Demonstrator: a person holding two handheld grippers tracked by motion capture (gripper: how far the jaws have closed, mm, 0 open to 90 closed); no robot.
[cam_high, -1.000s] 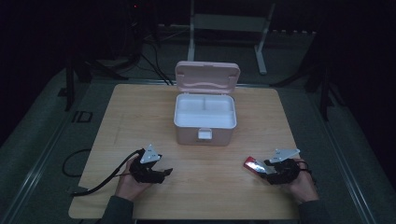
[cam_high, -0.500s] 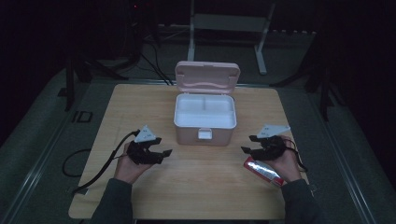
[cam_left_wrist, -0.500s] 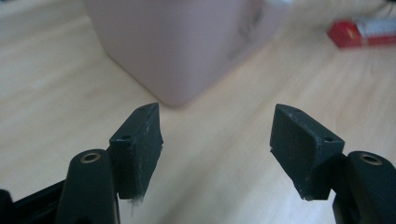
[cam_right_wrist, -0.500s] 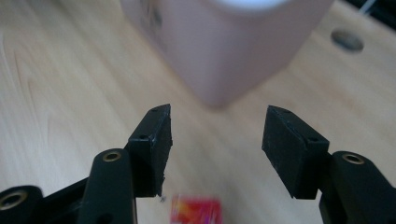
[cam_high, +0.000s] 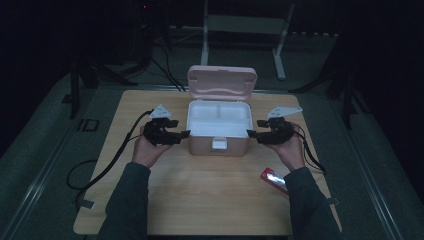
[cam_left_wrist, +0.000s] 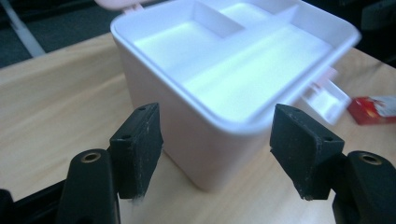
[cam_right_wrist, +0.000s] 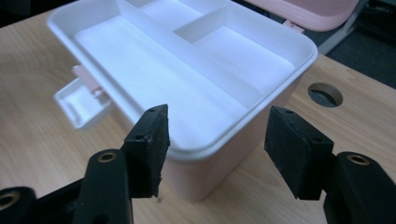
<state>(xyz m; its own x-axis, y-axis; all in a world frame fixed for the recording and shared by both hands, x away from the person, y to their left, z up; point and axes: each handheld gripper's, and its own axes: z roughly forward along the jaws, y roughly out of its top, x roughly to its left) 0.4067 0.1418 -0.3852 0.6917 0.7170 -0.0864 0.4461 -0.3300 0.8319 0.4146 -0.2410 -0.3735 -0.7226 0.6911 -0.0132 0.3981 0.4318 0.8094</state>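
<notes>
A pink box (cam_high: 200, 145) stands open at mid-table, its lid (cam_high: 221, 82) upright behind a white divided tray (cam_high: 219, 118). My left gripper (cam_high: 184, 134) hovers at the box's left side, jaws apart. They have just been closing a little. The box's near corner (cam_left_wrist: 187, 140) shows between them, and the pads (cam_left_wrist: 140, 149) are clear of it. My right gripper (cam_high: 250, 134) mirrors it at the right side, open, with the other corner (cam_right_wrist: 201, 175) between its untouching pads (cam_right_wrist: 149, 149). A red packet (cam_high: 274, 179) lies flat by the right forearm.
The box's front latch (cam_high: 218, 143) hangs open toward me. The wooden table (cam_high: 210, 200) has bare room in front of the box. A round cable hole (cam_right_wrist: 325, 94) sits in the tabletop beyond the box. Cables trail off the table's left edge (cam_high: 100, 172).
Both hands rose and moved forward from the table's near edge to the box's two sides. The red packet left the right gripper and now lies on the table.
</notes>
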